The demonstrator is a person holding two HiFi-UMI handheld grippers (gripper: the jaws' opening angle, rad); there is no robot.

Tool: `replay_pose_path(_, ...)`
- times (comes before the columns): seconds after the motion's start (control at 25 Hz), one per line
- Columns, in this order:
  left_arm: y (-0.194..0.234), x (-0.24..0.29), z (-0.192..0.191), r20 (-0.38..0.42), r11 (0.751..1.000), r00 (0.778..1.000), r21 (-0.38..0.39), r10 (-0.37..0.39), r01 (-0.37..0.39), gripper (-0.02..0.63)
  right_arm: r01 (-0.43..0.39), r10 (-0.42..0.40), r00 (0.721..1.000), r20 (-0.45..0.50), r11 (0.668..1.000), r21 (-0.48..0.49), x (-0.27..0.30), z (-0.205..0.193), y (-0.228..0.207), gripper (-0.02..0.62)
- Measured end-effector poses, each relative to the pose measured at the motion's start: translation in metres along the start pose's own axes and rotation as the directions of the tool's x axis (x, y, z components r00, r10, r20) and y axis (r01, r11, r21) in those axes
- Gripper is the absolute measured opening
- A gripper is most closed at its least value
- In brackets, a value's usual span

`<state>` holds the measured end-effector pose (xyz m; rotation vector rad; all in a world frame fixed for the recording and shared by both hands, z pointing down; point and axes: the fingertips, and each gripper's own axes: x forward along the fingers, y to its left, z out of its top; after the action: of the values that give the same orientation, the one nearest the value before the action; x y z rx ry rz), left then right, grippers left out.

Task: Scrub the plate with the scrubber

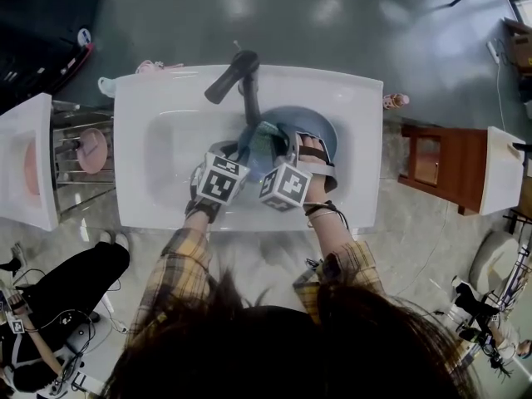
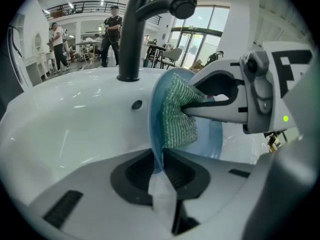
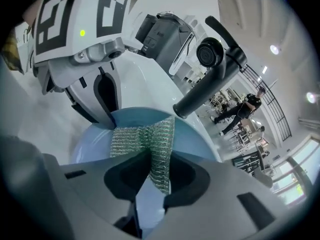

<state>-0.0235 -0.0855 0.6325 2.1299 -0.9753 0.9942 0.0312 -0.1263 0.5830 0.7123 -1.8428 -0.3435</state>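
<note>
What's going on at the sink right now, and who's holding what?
A person works over the white sink, by the black faucet. The left gripper is clamped on the rim of the round blue plate, holding it on edge above the basin. The right gripper pinches the green mesh scrubber, which lies against the plate's face. Scrubbing looks under way.

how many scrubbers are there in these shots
1. The green scrubber is clamped in the right gripper and lies against the blue plate, which is held over the sink. Another could be hidden behind the plate.
</note>
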Motion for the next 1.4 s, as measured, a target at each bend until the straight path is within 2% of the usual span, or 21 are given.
replay_pose_path(0.28,-0.001,0.0,-0.005,-0.02,1.0,1.0,-0.004,-0.009,0.009,0.056,-0.028,0.028,1.0,-0.006,0.999,0.042,-0.002,-0.012,0.008,0.094)
replay_pose_path(0.52,-0.004,-0.001,-0.005,-0.021,1.0,1.0,-0.01,-0.01,0.01,0.06,-0.082,0.083,0.996,-0.041,0.997,0.013,-0.004,-0.028,0.03,0.094)
replay_pose_path(0.96,-0.005,0.002,-0.006,-0.021,1.0,1.0,-0.01,-0.006,0.006,0.06,-0.166,0.167,0.979,-0.114,0.986,0.018,-0.007,-0.061,0.052,0.094)
replay_pose_path(1.2,-0.005,0.004,-0.006,-0.026,1.0,1.0,-0.011,-0.015,0.015,0.066,-0.119,0.11,0.984,-0.139,0.991,-0.058,-0.012,-0.073,0.031,0.11)
replay_pose_path(1.4,-0.008,0.003,-0.005,-0.032,1.0,0.999,-0.002,-0.017,0.017,0.067,-0.044,0.039,0.991,-0.127,0.998,-0.036,-0.015,-0.07,-0.006,0.11)
